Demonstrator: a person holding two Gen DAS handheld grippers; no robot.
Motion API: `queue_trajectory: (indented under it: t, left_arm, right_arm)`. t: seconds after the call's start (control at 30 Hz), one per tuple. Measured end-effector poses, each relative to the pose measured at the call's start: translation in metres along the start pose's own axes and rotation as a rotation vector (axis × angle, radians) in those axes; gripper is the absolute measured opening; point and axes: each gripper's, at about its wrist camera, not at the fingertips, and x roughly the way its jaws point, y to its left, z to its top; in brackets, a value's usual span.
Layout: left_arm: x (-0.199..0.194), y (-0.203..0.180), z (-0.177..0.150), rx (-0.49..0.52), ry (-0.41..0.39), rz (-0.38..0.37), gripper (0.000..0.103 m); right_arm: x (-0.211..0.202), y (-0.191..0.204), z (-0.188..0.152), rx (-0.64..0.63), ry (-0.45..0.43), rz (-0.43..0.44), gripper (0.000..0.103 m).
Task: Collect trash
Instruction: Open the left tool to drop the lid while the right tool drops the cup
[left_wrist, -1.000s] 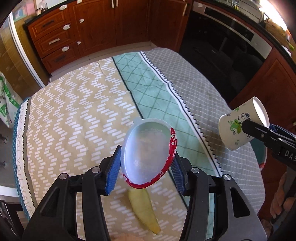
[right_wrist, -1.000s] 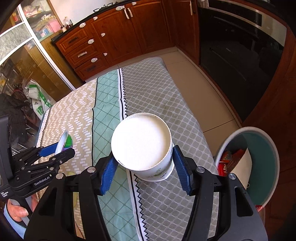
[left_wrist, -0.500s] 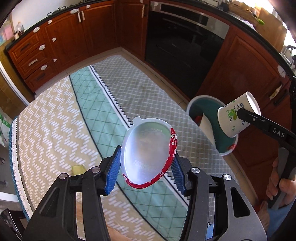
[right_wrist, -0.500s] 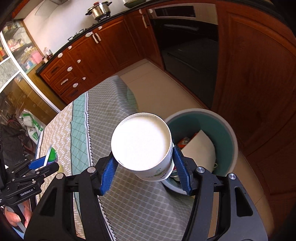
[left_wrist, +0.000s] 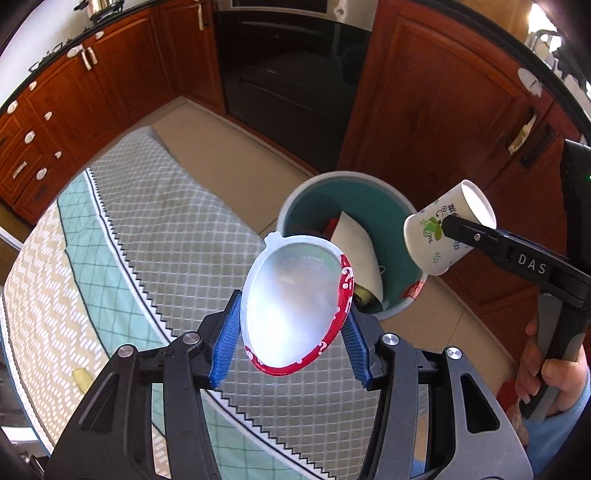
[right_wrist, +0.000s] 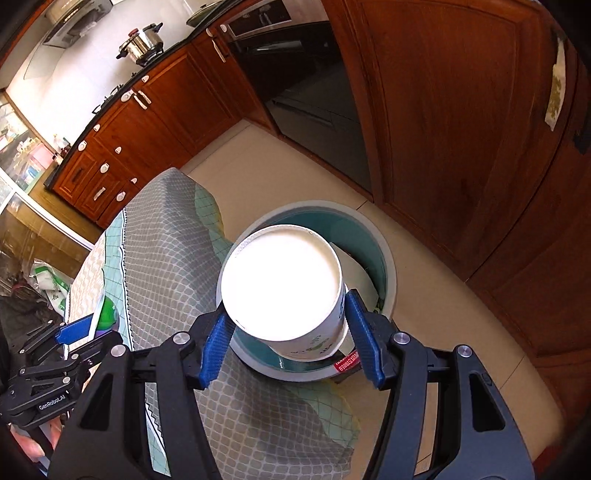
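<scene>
My left gripper (left_wrist: 293, 310) is shut on a squashed white plastic tub with a red rim (left_wrist: 291, 273), held above the table edge, just short of the teal bin (left_wrist: 343, 181) on the floor. My right gripper (right_wrist: 286, 306) is shut on a white paper cup with a leaf print (right_wrist: 280, 273), mouth toward the camera, directly over the bin (right_wrist: 391, 273). In the left wrist view the paper cup (left_wrist: 439, 240) hangs tilted at the bin's right side. In the right wrist view the left gripper (right_wrist: 85, 332) sits at the far left with the tub (right_wrist: 105, 314) edge-on.
The bin holds white paper (left_wrist: 354, 240) and red packaging. The table's patterned cloth (left_wrist: 147, 229) reaches the bin's side. A yellow peel scrap (left_wrist: 81, 378) lies on the cloth at left. Wooden cabinets (right_wrist: 461, 129) and a dark oven (left_wrist: 288, 74) stand behind. A hand (left_wrist: 546, 369) grips the right handle.
Both grippers have swung from over the table toward the floor bin, rolling as they went. The bin came into view and now lies under the paper cup. Both grips are unchanged.
</scene>
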Motion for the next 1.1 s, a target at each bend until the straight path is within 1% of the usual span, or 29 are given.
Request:
queue_trajectory:
  t: [0.2,0.37,0.4,0.43,0.47,0.53,0.77,0.8,0.83,0.87,1.03,1.1]
  left_arm:
    - [0.035,-0.031,0.015,0.037,0.056,-0.024,0.052]
    - [0.056,-0.045,0.026,0.048,0.089,-0.028,0.054]
    - [0.059,-0.046,0.028,0.049,0.095,-0.025,0.057]
    - [0.062,-0.048,0.029,0.051,0.098,-0.019,0.066]
    - [0.063,-0.048,0.030,0.053,0.094,-0.008,0.072]
    - [0.064,-0.048,0.031,0.059,0.088,0.012,0.074]
    - [0.065,-0.034,0.024,0.029,0.108,0.010,0.081]
    - [0.063,-0.033,0.024,0.025,0.108,0.008,0.082]
    - [0.061,-0.032,0.023,0.024,0.106,0.008,0.084]
    - [0.060,-0.030,0.022,0.022,0.103,0.010,0.086]
    - [0.052,-0.024,0.018,0.004,0.087,0.014,0.093]
    - [0.050,-0.021,0.016,-0.003,0.084,0.012,0.094]
  right_arm:
    - [0.012,-0.015,0.002,0.020,0.027,0.005,0.057]
    - [0.019,-0.022,0.006,0.034,0.043,0.003,0.057]
    - [0.021,-0.024,0.006,0.037,0.046,0.004,0.057]
    - [0.022,-0.025,0.007,0.040,0.048,0.003,0.057]
    - [0.023,-0.027,0.006,0.042,0.051,0.003,0.057]
    - [0.026,-0.029,0.007,0.043,0.059,0.003,0.057]
    - [0.043,-0.027,0.007,0.035,0.108,0.005,0.059]
    - [0.047,-0.027,0.007,0.035,0.123,0.013,0.063]
    - [0.050,-0.026,0.007,0.040,0.139,0.023,0.070]
    - [0.052,-0.026,0.007,0.047,0.147,0.027,0.083]
    - [0.057,-0.029,0.005,0.096,0.160,0.010,0.085]
    - [0.056,-0.032,0.003,0.107,0.162,0.003,0.087]
